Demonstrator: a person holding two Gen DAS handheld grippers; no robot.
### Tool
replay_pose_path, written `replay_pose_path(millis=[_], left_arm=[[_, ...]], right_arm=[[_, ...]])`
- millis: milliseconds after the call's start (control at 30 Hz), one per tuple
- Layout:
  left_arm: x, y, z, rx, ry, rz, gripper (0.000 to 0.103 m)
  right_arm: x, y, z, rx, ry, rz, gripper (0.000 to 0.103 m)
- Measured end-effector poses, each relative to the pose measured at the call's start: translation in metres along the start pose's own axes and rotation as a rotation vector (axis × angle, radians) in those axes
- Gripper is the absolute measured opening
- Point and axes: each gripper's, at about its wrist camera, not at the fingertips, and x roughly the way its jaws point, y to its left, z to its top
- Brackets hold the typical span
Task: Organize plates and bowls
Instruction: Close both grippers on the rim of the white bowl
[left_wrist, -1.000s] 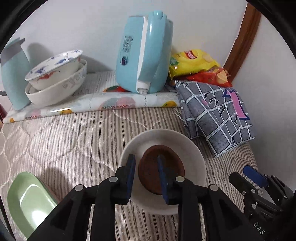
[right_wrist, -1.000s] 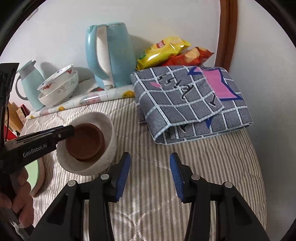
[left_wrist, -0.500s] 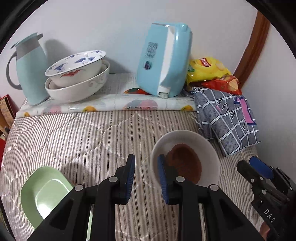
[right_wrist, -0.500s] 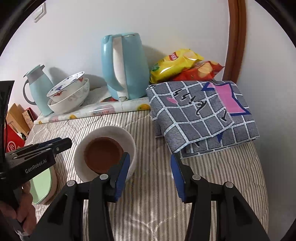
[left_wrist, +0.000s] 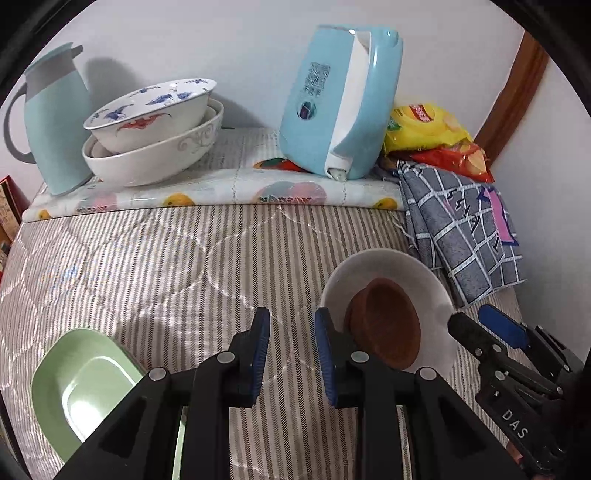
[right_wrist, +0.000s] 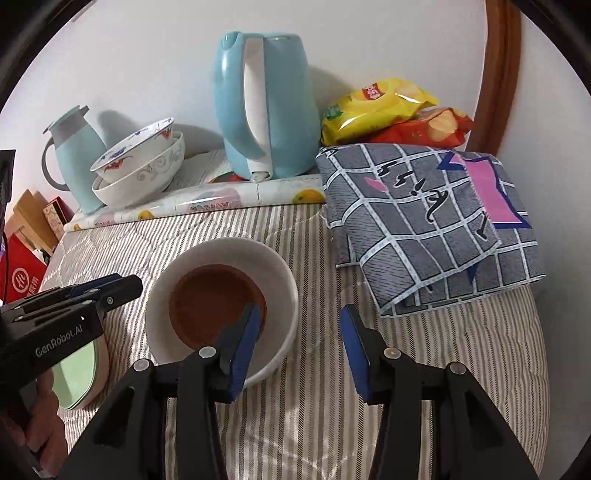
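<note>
1. White bowl (right_wrist: 221, 258) is sitting on the striped quilted surface (right_wrist: 424, 369), near the middle, with a brown dish (right_wrist: 214, 299) lying inside it, tilted against the bowl's inner wall.
2. Two more bowls are resting nested at the far left: a painted bowl (left_wrist: 147, 114) is leaning inside a larger white bowl with a grey scroll pattern (left_wrist: 155, 158), both standing on a fruit-print mat (left_wrist: 221, 192) by the wall.
3. Near the left edge, a pale green plate (left_wrist: 81, 387) is lying flat on the striped surface, partly hidden behind the left claw.
4. Right claw (right_wrist: 299, 343) is hovering with its blue-padded fingers (right_wrist: 352, 343) apart and nothing between them; its left finger is showing in front of the white bowl's near rim, and whether it is touching I cannot tell.
5. Left claw (left_wrist: 291, 347) is hanging just left of the white bowl, its fingers standing a narrow gap apart and gripping nothing; over the striped cloth.
6. A light blue kettle (right_wrist: 266, 107) is standing on the mat at the far centre, and a light blue jug (left_wrist: 51, 122) is standing at the far left beside the nested bowls.
7. A folded grey checked cloth (right_wrist: 424, 229) is lying to the right of the white bowl, with a yellow snack bag (right_wrist: 376, 107) and a red snack bag (right_wrist: 417, 133) sitting beyond it by the wall.
8. A person's hand (right_wrist: 33, 424) is holding the left claw at the near left.
</note>
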Motion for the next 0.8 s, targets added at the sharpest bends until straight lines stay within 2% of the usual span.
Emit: replay_pose_path(millis=[133, 467, 500, 800], left_arm=[[0.004, -0.004, 0.003, 0.013, -0.008, 0.006, 0.024], [0.027, -0.008, 0.005, 0.035, 0.045, -0.011, 0.024], [0.029, -0.008, 0.004, 0.035, 0.051, -0.012, 0.024], [0.042, -0.01, 0.002, 0.04, 0.063, -0.024, 0.025]], right_arm=[[0.015, 0.003, 0.0, 0.0, 0.036, -0.008, 0.046], [0.038, 0.004, 0.0, 0.007, 0.097, -0.046, 0.043], [0.04, 0.004, -0.001, 0.007, 0.103, -0.05, 0.04], [0.05, 0.001, -0.003, 0.028, 0.13, -0.031, 0.038]])
